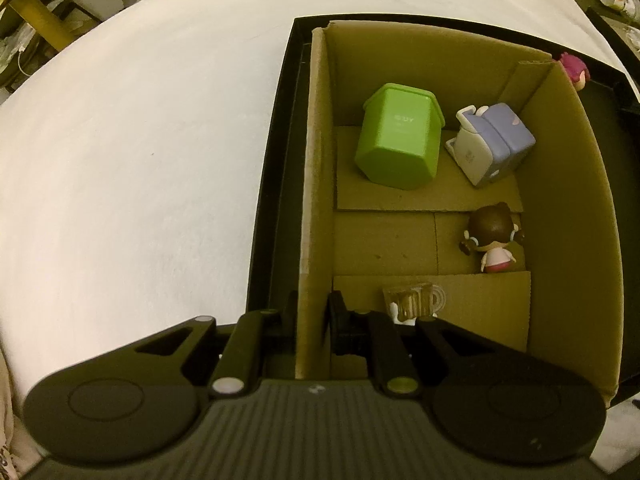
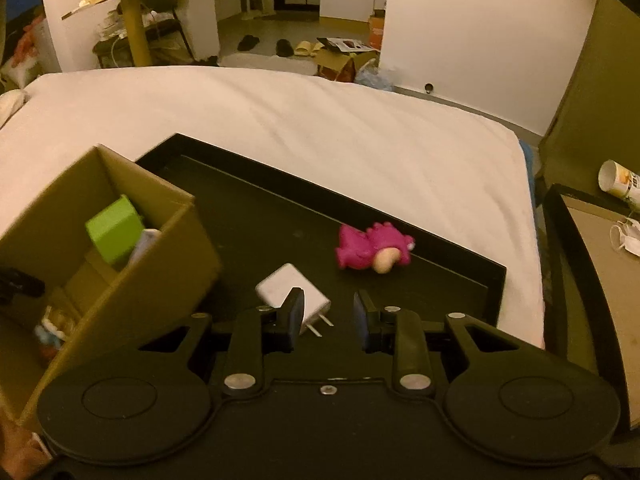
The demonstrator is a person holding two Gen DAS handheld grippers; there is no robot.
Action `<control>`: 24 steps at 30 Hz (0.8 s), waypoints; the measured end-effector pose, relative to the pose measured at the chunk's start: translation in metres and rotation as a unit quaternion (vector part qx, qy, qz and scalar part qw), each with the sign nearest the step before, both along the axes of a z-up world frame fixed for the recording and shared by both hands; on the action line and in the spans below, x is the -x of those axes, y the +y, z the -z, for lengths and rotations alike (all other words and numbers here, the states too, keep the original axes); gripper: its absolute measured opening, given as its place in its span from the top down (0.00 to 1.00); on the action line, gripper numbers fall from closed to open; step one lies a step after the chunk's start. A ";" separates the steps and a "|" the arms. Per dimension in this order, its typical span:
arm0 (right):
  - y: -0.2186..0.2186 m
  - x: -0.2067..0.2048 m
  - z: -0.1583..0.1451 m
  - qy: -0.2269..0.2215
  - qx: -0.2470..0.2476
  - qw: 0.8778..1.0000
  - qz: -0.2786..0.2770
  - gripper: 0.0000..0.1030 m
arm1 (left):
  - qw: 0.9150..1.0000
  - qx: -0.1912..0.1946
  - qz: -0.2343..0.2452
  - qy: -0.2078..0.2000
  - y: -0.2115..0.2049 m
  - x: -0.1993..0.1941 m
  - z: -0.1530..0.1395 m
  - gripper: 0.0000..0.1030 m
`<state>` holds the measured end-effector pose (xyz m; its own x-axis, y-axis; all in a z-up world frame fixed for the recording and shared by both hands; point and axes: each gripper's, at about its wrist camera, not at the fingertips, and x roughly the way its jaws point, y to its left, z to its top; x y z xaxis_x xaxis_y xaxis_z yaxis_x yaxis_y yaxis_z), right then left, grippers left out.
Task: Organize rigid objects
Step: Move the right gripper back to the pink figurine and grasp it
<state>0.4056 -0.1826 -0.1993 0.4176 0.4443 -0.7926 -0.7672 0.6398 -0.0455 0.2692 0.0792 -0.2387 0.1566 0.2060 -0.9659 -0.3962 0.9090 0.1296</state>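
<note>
My left gripper (image 1: 313,312) is shut on the left wall of the cardboard box (image 1: 316,184), one finger inside and one outside. The box holds a green bin (image 1: 396,136), a white and lilac toy (image 1: 490,142), a brown-haired doll (image 1: 494,238) and a small clear mug (image 1: 416,300). The box stands on a black tray (image 2: 280,216). My right gripper (image 2: 327,316) is open and empty, low over the tray. A white plug adapter (image 2: 280,286) lies just in front of its left finger. A pink figure (image 2: 370,246) lies farther ahead on the tray.
The tray lies on a white bed (image 2: 280,112). A bedside table (image 2: 600,280) at the right carries a tipped paper cup (image 2: 622,184) and a mask. The cardboard box (image 2: 108,264) fills the left of the right wrist view.
</note>
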 end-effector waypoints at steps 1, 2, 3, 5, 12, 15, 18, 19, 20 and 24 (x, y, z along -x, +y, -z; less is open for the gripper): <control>-0.002 -0.003 0.003 0.003 -0.003 1.000 0.006 0.71 | 1.000 -0.001 -0.001 0.001 0.000 -0.001 -0.001 0.87; -0.003 -0.006 0.006 0.004 -0.006 1.000 0.011 0.70 | 1.000 -0.003 -0.002 0.003 -0.001 -0.001 -0.001 0.87; -0.004 -0.009 0.008 0.007 -0.009 1.000 0.015 0.70 | 1.000 -0.004 -0.003 0.004 -0.002 -0.001 -0.001 0.87; -0.005 -0.014 0.013 0.011 -0.011 1.000 0.021 0.70 | 1.000 -0.006 -0.004 0.005 -0.003 -0.002 -0.002 0.87; -0.006 -0.028 0.026 0.018 -0.019 0.999 0.038 0.59 | 1.000 -0.009 -0.012 0.007 -0.006 -0.003 -0.001 0.86; -0.004 -0.036 0.029 0.024 -0.030 0.998 0.047 0.55 | 1.000 -0.009 -0.012 0.006 -0.006 -0.003 -0.002 0.86; 0.001 -0.040 0.031 0.020 -0.032 0.998 0.047 0.41 | 1.000 -0.005 -0.015 0.006 -0.005 -0.003 -0.003 0.87; 0.004 -0.041 0.033 0.016 -0.031 0.998 0.045 0.36 | 1.000 -0.002 -0.016 0.005 -0.004 -0.003 -0.003 0.87; 0.006 -0.043 0.034 0.016 -0.030 0.999 0.043 0.35 | 1.000 0.000 -0.018 0.005 -0.003 -0.002 -0.003 0.87; 0.016 -0.052 0.040 0.019 -0.027 0.999 0.043 0.35 | 1.000 0.000 -0.011 0.008 0.000 -0.002 0.000 0.87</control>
<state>0.4577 -0.1669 -0.2391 0.4259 0.4496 -0.7851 -0.7092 0.7047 0.0188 0.2716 0.0790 -0.2382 0.1369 0.2086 -0.9684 -0.4133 0.9004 0.1355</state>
